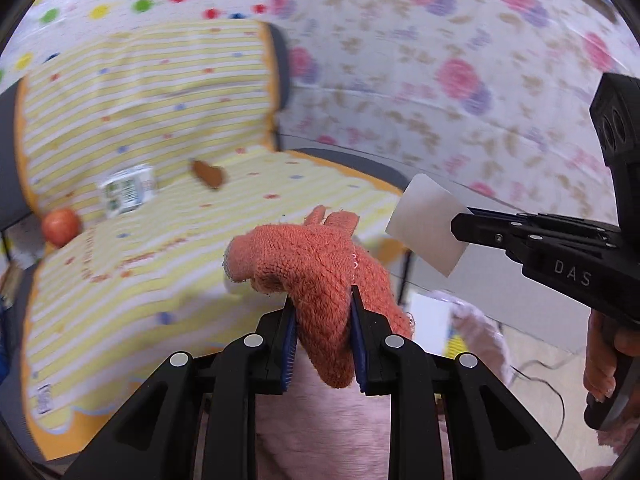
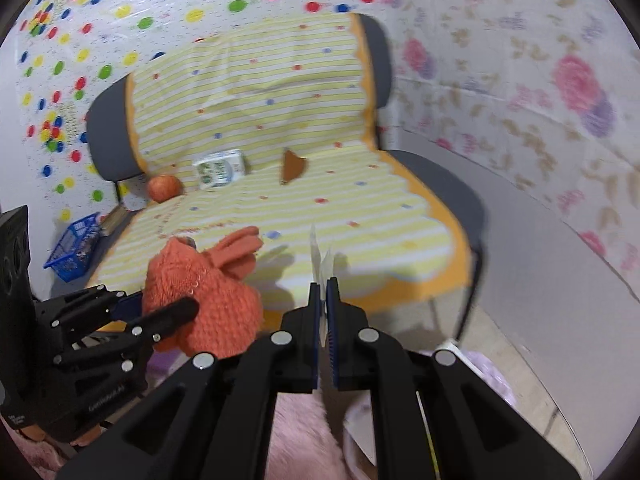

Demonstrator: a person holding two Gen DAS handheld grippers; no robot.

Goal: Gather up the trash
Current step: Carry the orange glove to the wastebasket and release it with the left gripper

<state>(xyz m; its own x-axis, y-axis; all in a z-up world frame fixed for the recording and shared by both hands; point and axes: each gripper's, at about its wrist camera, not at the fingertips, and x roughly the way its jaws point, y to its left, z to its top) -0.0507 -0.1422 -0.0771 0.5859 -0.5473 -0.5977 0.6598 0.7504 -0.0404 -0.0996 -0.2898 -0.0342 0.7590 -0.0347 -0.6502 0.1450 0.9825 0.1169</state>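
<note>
1. Biggest thing in front of us: a chair (image 2: pixel 256 128) draped in a yellow-striped cover, seat and backrest both wrapped.
2. Both hands are loaded and held out in front of the seat edge, clear of it. The left claw (image 1: pixel 324 344) is clamped on an orange knitted glove (image 1: pixel 316 264), the wool bunched between its pads.
3. The right claw (image 2: pixel 324 320) is pinched together on a thin white sheet of paper (image 2: pixel 322 256), seen edge-on from its own camera and flat from the other.
4. Left on the seat, back by the backrest: a white-and-green carton (image 2: pixel 220 168) lying on its side.
5. Just beside it to the left, an apple (image 2: pixel 163 187), apparently whole.
6. To the carton's right, a small brown scrap (image 2: pixel 293 166), too blurred to name.
7. My read: two pieces picked up and not yet dropped anywhere; three things are left on the seat, and I'd guess the apple may not count as trash.
8. A blue basket (image 2: pixel 74 246) sits on the floor left of the chair, possibly the drop point; I can't confirm.
</note>
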